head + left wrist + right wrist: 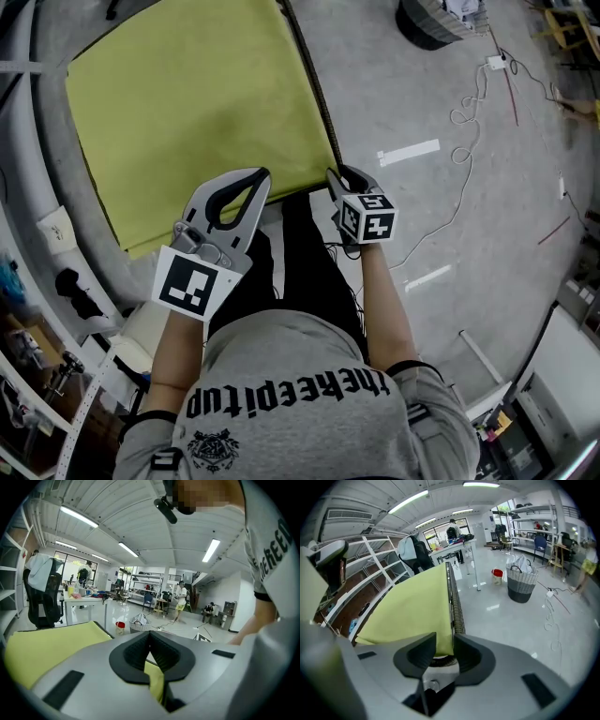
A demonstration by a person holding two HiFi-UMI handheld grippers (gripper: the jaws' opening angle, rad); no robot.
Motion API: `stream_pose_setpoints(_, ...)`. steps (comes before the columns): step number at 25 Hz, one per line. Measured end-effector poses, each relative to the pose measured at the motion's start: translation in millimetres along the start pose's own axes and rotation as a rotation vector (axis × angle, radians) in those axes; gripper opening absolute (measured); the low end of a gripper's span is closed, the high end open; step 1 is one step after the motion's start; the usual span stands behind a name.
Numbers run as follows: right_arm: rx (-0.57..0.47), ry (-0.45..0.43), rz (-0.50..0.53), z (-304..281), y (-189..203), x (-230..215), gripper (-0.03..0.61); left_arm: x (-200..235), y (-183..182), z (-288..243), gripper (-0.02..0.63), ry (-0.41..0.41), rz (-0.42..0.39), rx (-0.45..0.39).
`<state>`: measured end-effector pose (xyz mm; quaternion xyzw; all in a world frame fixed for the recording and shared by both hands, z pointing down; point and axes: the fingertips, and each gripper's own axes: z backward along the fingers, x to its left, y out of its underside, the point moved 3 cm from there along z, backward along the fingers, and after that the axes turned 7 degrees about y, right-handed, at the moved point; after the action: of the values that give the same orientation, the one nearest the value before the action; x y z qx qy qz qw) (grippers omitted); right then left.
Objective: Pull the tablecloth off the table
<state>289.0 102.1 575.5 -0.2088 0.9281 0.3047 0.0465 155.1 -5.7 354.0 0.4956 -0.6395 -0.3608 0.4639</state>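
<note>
A yellow-green tablecloth [197, 103] lies flat over a table with a dark woven rim [314, 84]. My left gripper [261, 174] is at the cloth's near edge. In the left gripper view it [150, 635] is shut on a fold of the tablecloth [155, 681], which hangs between the pads. My right gripper [336, 176] is at the near right corner. In the right gripper view its jaws [444, 646] stand open, with the corner of the tablecloth [417, 606] reaching in between them beside the rim [457, 613]; the pads do not press on it.
Grey floor lies right of the table with white tape [408, 152] and a cable [469, 103]. A grey basket [520, 581] and a red bucket [498, 576] stand further off. Shelving [37, 375] runs along the left. An office chair [42, 597] and people [180, 599] are far behind.
</note>
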Motion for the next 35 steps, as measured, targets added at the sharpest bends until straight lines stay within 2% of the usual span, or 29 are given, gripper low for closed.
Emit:
stream_pose_setpoints(14,0.040,0.016,0.023,-1.0,-1.3,3.0,0.126,2.5,2.1,9.7,0.014,-0.016,0.018,-0.011)
stream_pose_setpoints(18,0.058,0.009,0.056,-6.7,0.8,14.4,0.120,4.7,1.5,14.1,0.014,-0.022,0.016,-0.016)
stream_pose_setpoints(22,0.049,0.064,0.013,-10.2,-0.2,11.9,0.092,7.3,2.3,17.4,0.014,-0.028,0.019,-0.019)
stream_pose_setpoints(26,0.061,0.083,0.010,-12.5,-3.0,8.8,0.025,7.4,1.4,16.9,0.014,-0.037,0.005,-0.024)
stream_pose_setpoints(30,-0.002,0.089,0.039,-1.1,-11.4,22.2,0.020,9.4,2.5,24.7,0.014,-0.048,0.012,-0.022)
stream_pose_setpoints(35,-0.113,0.002,0.135,15.1,-44.6,58.5,0.020,17.2,3.8,42.9,0.015,-0.102,0.025,-0.052)
